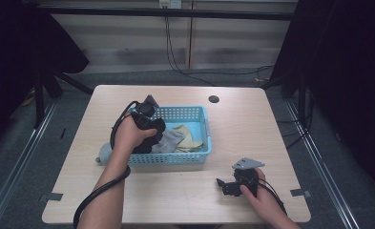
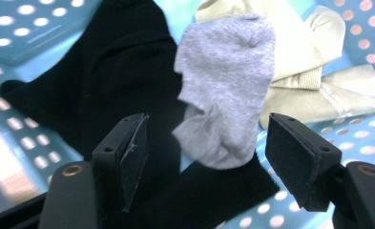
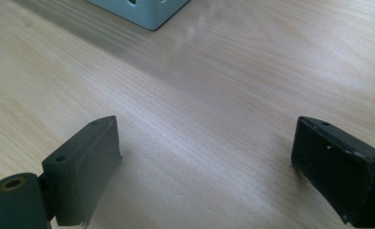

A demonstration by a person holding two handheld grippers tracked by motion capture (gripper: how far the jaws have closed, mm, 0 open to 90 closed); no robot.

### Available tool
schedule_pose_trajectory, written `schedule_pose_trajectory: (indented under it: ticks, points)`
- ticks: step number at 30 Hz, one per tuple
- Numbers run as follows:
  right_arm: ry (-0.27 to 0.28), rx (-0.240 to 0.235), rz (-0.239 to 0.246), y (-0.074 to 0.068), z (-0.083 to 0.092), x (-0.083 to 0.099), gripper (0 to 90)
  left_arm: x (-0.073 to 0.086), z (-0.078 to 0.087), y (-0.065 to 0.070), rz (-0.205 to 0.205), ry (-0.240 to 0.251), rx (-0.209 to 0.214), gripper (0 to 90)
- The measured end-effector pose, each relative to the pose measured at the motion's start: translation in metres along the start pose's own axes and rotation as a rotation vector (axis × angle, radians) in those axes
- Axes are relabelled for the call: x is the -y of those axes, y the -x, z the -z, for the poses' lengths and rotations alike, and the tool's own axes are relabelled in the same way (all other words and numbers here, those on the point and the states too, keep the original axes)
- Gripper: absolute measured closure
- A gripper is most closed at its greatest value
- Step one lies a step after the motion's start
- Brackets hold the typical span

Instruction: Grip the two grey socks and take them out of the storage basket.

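Observation:
A light blue perforated basket point(image 1: 194, 113) stands mid-table and holds a black sock point(image 1: 146, 143), a grey sock point(image 1: 171, 140) and a cream sock point(image 1: 189, 138). My left gripper point(image 1: 155, 130) reaches down into the basket's left part. In the left gripper view its jaws stand open just above the grey sock point(image 2: 225, 86), which lies over the black sock point(image 2: 109, 81) and beside the cream sock point(image 2: 314, 71). Neither pad touches the cloth. My right gripper point(image 1: 223, 185) rests on the bare table near the front right, open and with nothing between its jaws.
A pale grey object point(image 1: 104, 153) pokes out at the basket's front left corner. The wooden table point(image 1: 185, 195) has a round cable hole point(image 1: 213, 99) at the back. A basket corner point(image 3: 149, 10) lies ahead of my right gripper point(image 3: 204, 162). Tape marks point(image 1: 299, 192) sit near the front corners.

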State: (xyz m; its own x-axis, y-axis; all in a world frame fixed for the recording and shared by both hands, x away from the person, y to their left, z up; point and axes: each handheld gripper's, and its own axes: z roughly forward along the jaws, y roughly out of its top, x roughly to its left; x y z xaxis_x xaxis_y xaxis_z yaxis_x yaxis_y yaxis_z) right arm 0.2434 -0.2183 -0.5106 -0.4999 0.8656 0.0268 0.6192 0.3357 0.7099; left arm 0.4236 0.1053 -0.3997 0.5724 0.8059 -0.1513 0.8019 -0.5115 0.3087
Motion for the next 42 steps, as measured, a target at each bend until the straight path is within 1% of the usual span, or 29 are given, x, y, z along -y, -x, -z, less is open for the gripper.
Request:
schedule_pose_trajectory:
  ticks: [3,4,5,8,13,14,17,18,20,21,22,24,26,27,29,32,34,36,39,40,41,42]
  points:
    - [0.0,0.0,0.0,0.0,0.0,0.0,8.8,-0.003,-0.008,0.004,-0.003,-0.003,0.007,30.5]
    - [0.0,0.0,0.0,0.0,0.0,0.0,8.8,-0.003,-0.008,0.004,-0.003,-0.003,0.007,30.5]
    - [0.0,0.0,0.0,0.0,0.0,0.0,8.8,-0.004,-0.011,0.007,-0.011,0.001,0.01,30.5]
    - [0.0,0.0,-0.001,0.0,0.0,0.0,8.8,-0.008,-0.02,0.013,-0.019,0.002,0.017,30.5]
    - [0.0,0.0,-0.001,0.0,0.0,0.0,8.8,-0.01,-0.034,0.02,-0.017,-0.006,0.025,30.7]
    - [0.001,0.0,0.002,0.0,0.0,0.0,8.8,-0.01,-0.036,0.021,-0.02,-0.011,0.018,30.8]
    - [0.0,0.0,-0.002,0.0,0.0,0.0,8.8,-0.011,-0.041,0.023,-0.015,-0.01,0.021,30.9]
    - [-0.001,0.0,-0.002,0.0,0.0,0.0,8.8,-0.013,-0.044,0.024,-0.028,-0.025,0.012,31.0]
    - [-0.001,0.0,-0.003,0.0,0.0,0.0,8.8,-0.014,-0.046,0.025,-0.027,-0.029,0.011,31.0]
    - [-0.001,0.0,-0.003,0.0,0.0,0.0,8.8,-0.016,-0.049,0.027,-0.031,-0.039,0.01,31.0]
    - [0.0,0.0,0.0,0.0,0.0,0.0,8.8,-0.016,-0.051,0.028,-0.034,-0.045,0.001,31.0]
    - [0.0,0.0,0.0,0.0,0.0,0.0,8.8,-0.017,-0.053,0.028,-0.036,-0.057,-0.006,31.0]
    - [0.0,0.0,0.0,0.0,0.0,0.0,8.8,-0.017,-0.054,0.028,-0.038,-0.059,-0.002,31.0]
    - [-0.001,0.0,-0.003,0.0,0.0,0.0,8.8,-0.017,-0.057,0.028,-0.029,-0.055,-0.005,31.0]
    - [-0.001,0.0,-0.003,0.0,0.0,0.0,8.8,-0.016,-0.058,0.027,-0.028,-0.058,-0.006,31.1]
    - [-0.001,0.0,-0.003,0.0,0.0,0.0,8.8,-0.015,-0.059,0.025,-0.026,-0.071,0.002,32.0]
    - [-0.001,0.0,-0.003,0.0,0.0,0.0,8.8,-0.015,-0.059,0.025,-0.023,-0.072,0.002,33.6]
    - [-0.001,0.0,-0.003,0.0,0.0,0.0,8.8,-0.014,-0.061,0.025,-0.021,-0.08,0.014,35.6]
    - [-0.001,0.0,-0.003,0.0,0.0,0.0,8.8,-0.014,-0.064,0.025,-0.016,-0.103,0.017,38.5]
    - [-0.001,0.0,-0.003,0.0,0.0,0.0,8.8,-0.014,-0.064,0.025,-0.016,-0.103,0.017,39.5]
    - [-0.001,0.0,-0.003,0.0,0.0,0.0,8.8,-0.013,-0.065,0.025,-0.011,-0.12,0.014,39.9]
    - [-0.001,0.0,-0.003,0.0,0.0,0.0,8.8,-0.013,-0.065,0.025,-0.011,-0.12,0.014,40.4]
